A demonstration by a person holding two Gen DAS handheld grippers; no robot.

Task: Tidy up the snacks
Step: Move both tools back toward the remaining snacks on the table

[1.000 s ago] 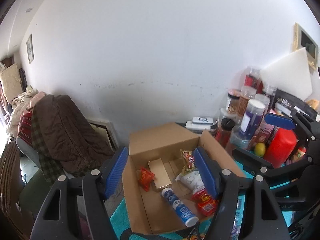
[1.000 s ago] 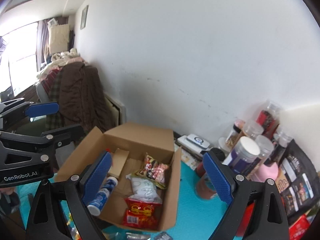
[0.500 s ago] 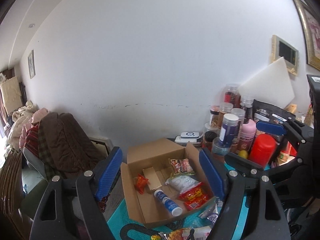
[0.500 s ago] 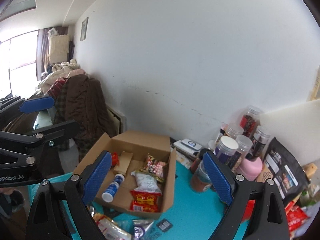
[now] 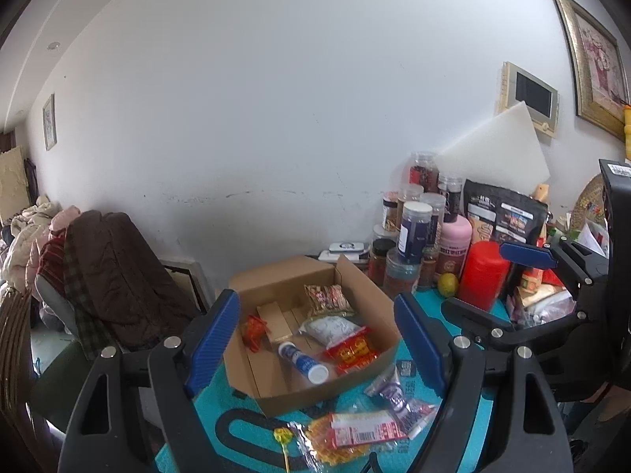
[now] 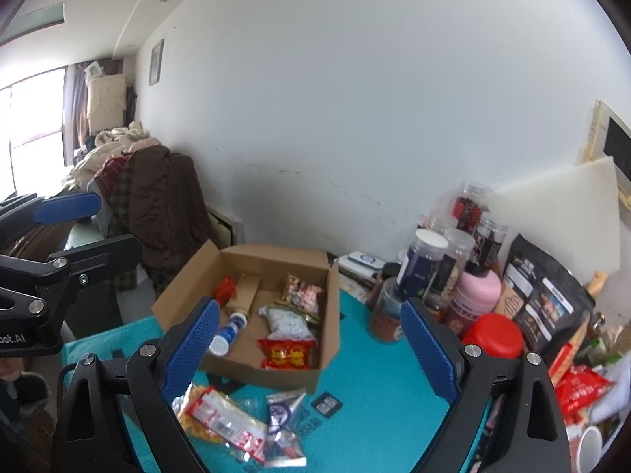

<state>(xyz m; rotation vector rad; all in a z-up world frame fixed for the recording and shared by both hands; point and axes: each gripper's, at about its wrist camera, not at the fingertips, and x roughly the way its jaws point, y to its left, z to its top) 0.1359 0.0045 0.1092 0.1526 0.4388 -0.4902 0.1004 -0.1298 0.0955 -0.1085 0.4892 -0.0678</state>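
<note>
An open cardboard box (image 5: 284, 272) (image 6: 272, 254) stands on the teal mat (image 6: 378, 386). Inside lie a red packet (image 5: 351, 352), a white tube with a blue label (image 5: 301, 360), a white pouch (image 5: 329, 327), a patterned packet (image 5: 327, 297), a small orange packet (image 5: 254, 327) and a tan carton (image 5: 276, 319). Loose packets (image 5: 355, 429) (image 6: 224, 421) and a purple sachet (image 5: 398, 398) lie in front of the box. My left gripper (image 5: 315, 299) is open and empty, held back from the box. My right gripper (image 6: 310, 303) is open and empty too.
Jars (image 5: 414, 228), a pink bottle (image 5: 455, 236), a red canister (image 5: 483, 272), a lime (image 5: 447, 283) and a black bag (image 5: 504, 213) crowd the wall to the right. A chair heaped with clothes (image 5: 110, 276) stands left. A white mug (image 6: 591, 449) sits at bottom right.
Both grippers have drawn back from the box, which now looks smaller and farther. Loose packets on the mat have come into view below. The left jaws stand a little wider.
</note>
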